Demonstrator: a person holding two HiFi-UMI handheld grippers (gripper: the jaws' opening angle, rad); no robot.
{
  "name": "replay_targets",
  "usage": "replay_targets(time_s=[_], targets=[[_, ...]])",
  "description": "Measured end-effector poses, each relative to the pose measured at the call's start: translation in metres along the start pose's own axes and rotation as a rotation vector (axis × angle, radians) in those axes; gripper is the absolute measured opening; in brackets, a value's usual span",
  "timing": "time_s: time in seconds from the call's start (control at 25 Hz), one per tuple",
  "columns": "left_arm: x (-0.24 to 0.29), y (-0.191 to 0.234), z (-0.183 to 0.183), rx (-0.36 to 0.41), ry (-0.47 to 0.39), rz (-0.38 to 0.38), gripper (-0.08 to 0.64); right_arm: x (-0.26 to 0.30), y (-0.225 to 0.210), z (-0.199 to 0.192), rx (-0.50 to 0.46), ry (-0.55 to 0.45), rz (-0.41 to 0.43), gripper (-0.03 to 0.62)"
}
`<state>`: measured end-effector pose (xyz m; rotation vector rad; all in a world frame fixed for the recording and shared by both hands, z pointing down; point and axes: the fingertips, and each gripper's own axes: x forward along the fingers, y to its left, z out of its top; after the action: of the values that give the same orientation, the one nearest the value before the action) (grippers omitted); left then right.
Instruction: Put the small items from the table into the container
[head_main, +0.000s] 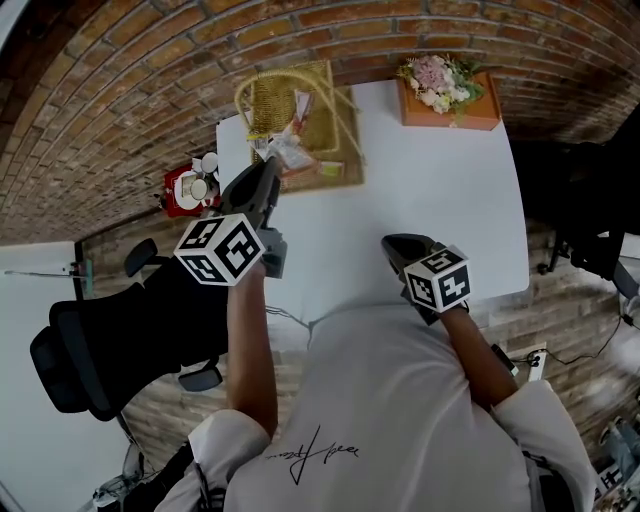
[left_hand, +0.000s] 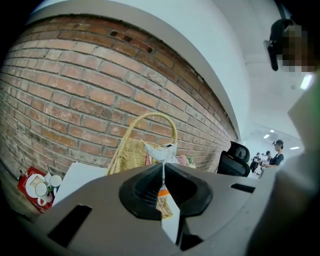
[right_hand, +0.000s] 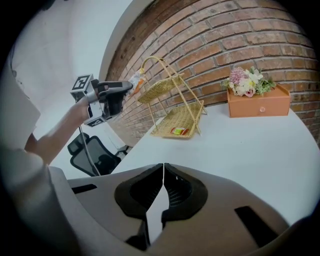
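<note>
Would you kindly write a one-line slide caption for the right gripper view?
Left gripper holds a small packet beside the two-tier wicker basket on the white table.

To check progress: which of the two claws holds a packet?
The left claw, shut on a small whitish packet raised near the top of the wicker basket. The right claw is shut with nothing between its jaws.

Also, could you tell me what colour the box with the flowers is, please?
Orange; the box shows best in the right gripper view.
</note>
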<state>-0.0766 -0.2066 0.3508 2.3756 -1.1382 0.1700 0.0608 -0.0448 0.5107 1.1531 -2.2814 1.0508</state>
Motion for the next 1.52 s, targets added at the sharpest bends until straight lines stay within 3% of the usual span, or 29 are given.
replay_targets(time_s=[0.2,0.68,1.12,1.52], targets=[[0.006,0.009,0.005,-0.03,-0.026,0.021,0.021,0.0,-0.001,-0.004,0.023,0.002,0.01,0.023],[0.022,0.033,0.017,0.009,-0.017,0.091,0.021,0.001,0.011,0.005,-0.03,0.001,0.047,0.023],[0.033,0.045,0.004,0.003,0.025,0.164,0.021,-0.007,0.003,0.002,0.01,-0.008,0.034,0.023],[0.032,0.039,0.003,0.011,0.021,0.144,0.027,-0.009,0.01,0.015,-0.019,-0.04,0.038,0.023]])
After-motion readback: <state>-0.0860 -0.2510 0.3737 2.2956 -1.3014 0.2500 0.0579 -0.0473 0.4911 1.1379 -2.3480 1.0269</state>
